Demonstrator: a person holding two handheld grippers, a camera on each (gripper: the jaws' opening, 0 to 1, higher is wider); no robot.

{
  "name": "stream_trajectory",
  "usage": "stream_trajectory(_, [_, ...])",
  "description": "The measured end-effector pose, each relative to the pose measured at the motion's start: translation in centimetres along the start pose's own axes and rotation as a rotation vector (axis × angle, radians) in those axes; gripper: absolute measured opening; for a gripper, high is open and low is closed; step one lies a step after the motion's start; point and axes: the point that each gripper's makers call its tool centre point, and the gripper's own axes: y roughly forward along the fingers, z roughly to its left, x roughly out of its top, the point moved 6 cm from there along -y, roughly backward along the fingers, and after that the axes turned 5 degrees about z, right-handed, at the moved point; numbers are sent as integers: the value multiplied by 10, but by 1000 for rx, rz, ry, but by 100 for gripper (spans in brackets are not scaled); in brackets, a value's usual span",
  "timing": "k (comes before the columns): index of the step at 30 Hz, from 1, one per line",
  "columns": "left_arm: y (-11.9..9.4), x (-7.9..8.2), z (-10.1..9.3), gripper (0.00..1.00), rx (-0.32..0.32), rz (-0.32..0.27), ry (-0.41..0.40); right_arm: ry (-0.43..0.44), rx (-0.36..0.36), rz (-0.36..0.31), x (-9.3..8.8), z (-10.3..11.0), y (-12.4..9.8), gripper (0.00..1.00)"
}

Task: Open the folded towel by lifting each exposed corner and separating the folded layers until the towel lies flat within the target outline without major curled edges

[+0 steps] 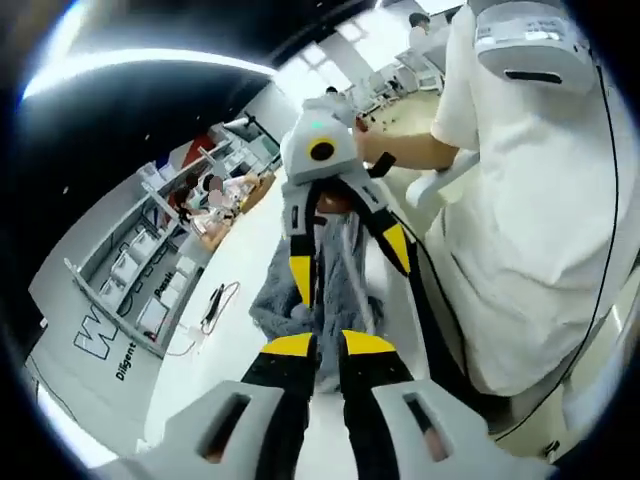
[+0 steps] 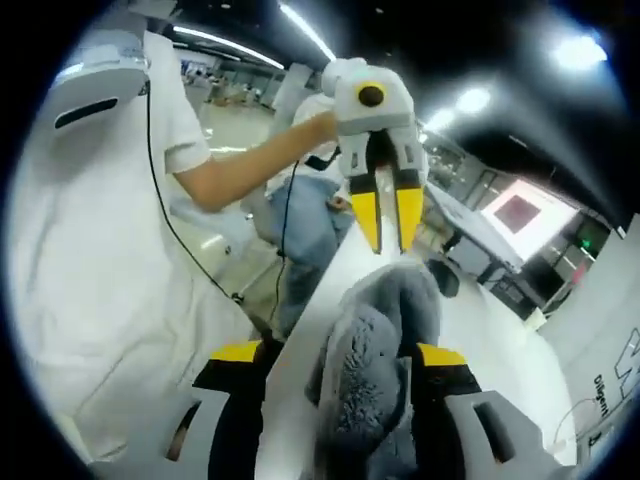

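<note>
Grey, fluffy cloth fills the space between my right gripper (image 2: 338,362) jaws: the towel (image 2: 375,370) is pinched there, bunched and rising just ahead of the yellow pads. In the left gripper view my left gripper (image 1: 328,348) has its jaws close together with a fold of the same towel (image 1: 330,275) caught between them, so I read it as clamped on the cloth too. Beyond those jaws the towel hangs crumpled above the white tabletop (image 1: 235,310), with the right gripper gripping its far end. Further off stand a person in white (image 1: 540,200) and grey shelving (image 1: 150,270).

I judge the job barely halfway: the towel is lifted and stretched between both jaws, but it is not spread flat, and I see no target outline from here.
</note>
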Motion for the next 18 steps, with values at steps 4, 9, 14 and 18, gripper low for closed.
stream_trajectory(4, [-11, 33, -6, 9, -14, -159, 47, -28, 5, -24, 8, 3, -3, 64])
stream_trajectory(9, [-17, 42, -8, 12, -20, -211, 67, 8, 6, -67, 13, 4, -5, 68])
stream_trajectory(14, [-15, 52, 2, 8, 24, -227, 130, -5, -34, -40, 6, 6, -9, 68])
stream_trajectory(18, [-1, 61, 1, 1, -35, -242, 163, -9, -120, -8, -2, 1, -22, 68])
